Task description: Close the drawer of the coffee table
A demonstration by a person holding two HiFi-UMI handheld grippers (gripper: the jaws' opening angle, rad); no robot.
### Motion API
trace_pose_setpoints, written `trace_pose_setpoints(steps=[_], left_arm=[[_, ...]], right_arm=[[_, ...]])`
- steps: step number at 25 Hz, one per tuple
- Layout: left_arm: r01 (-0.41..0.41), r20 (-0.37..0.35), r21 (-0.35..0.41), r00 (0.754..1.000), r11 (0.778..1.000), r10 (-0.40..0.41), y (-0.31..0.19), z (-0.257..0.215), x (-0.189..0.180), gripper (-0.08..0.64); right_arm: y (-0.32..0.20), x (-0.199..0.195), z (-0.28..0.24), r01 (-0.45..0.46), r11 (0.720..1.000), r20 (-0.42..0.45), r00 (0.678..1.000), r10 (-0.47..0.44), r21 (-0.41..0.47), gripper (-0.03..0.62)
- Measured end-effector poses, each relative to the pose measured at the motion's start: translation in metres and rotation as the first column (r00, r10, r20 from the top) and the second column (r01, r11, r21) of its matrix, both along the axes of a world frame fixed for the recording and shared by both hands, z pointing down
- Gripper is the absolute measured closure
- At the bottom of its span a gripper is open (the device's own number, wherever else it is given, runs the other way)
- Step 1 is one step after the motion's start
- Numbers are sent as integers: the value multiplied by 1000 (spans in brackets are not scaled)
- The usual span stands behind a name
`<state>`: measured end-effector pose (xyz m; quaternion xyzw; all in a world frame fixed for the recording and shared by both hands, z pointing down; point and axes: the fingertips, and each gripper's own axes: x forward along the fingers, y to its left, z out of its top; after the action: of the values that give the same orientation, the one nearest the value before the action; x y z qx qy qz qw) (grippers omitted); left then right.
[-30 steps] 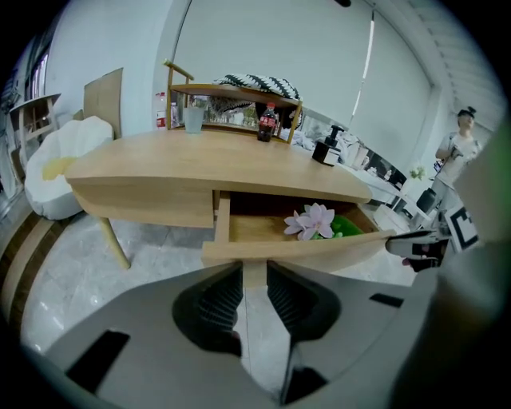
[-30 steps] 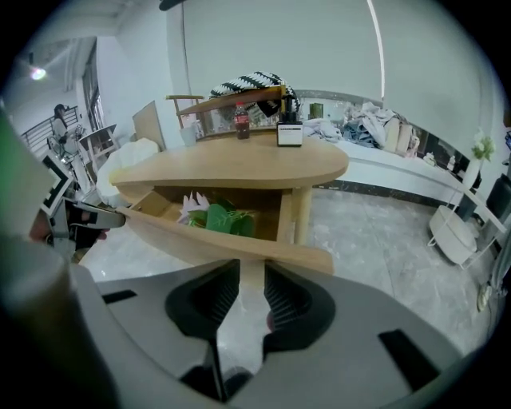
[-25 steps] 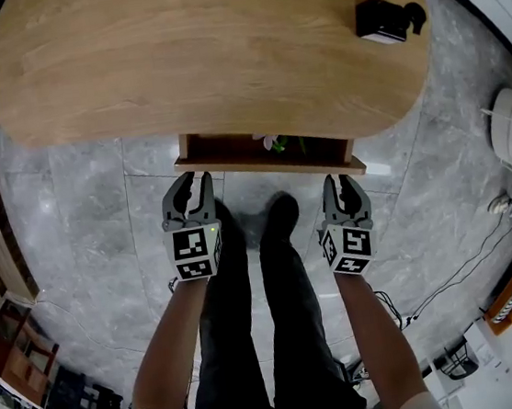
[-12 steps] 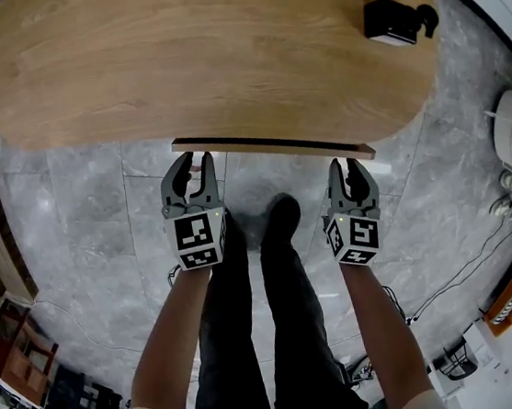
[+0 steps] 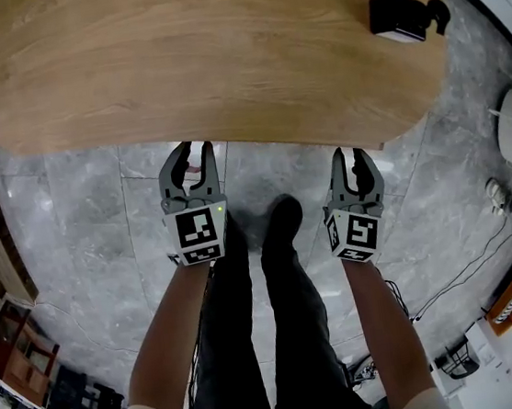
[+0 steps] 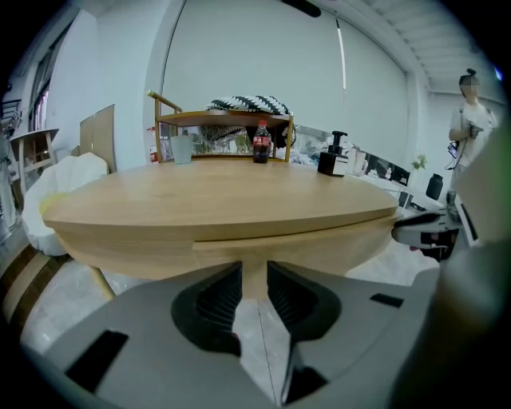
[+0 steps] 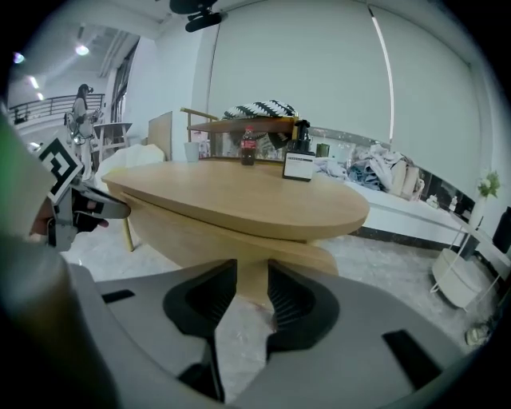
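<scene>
Legs (image 5: 272, 336): the person's own, in dark trousers, standing on the grey marbled floor (image 5: 82, 220) between the two arms
Left gripper (image 5: 194, 149): held at the near edge of the coffee table; its jaws stand apart with nothing between the pads; only the drawer's front shows beyond the gap; whether the tips touch it cannot be told
Right gripper (image 5: 352, 152): at the same edge, well to the right of the other; jaws opening, with nothing gripped between them
Drawer (image 6: 303, 242): pushed in; its front sits flush with the table's wooden skirt and is tucked out of sight under the top in the head view
Coffee table (image 5: 210, 56): oval, light wood
Pump dispenser (image 5: 400, 16): black, on the table's far right
Cola bottle (image 6: 261, 142): upright at the far edge
Striped cushion (image 6: 243, 104): on a wooden rack (image 6: 223, 120) behind the bottle
</scene>
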<state>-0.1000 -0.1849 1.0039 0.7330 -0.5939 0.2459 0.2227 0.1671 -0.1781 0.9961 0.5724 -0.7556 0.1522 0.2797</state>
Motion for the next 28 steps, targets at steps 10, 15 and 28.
trace_pose_setpoints(steps=[10, 15, 28], left_arm=[[28, 15, 74, 999, 997, -29, -18, -2, -1, 453], [28, -8, 55, 1000, 998, -28, -22, 0, 3, 442], [44, 0, -39, 999, 998, -44, 23, -48, -15, 443]], right_arm=[[-19, -3, -1, 21, 998, -26, 999, -19, 67, 453], [-26, 0, 1, 6, 999, -9, 1000, -6, 38, 453], [21, 12, -37, 54, 993, -23, 998, -57, -100, 433]])
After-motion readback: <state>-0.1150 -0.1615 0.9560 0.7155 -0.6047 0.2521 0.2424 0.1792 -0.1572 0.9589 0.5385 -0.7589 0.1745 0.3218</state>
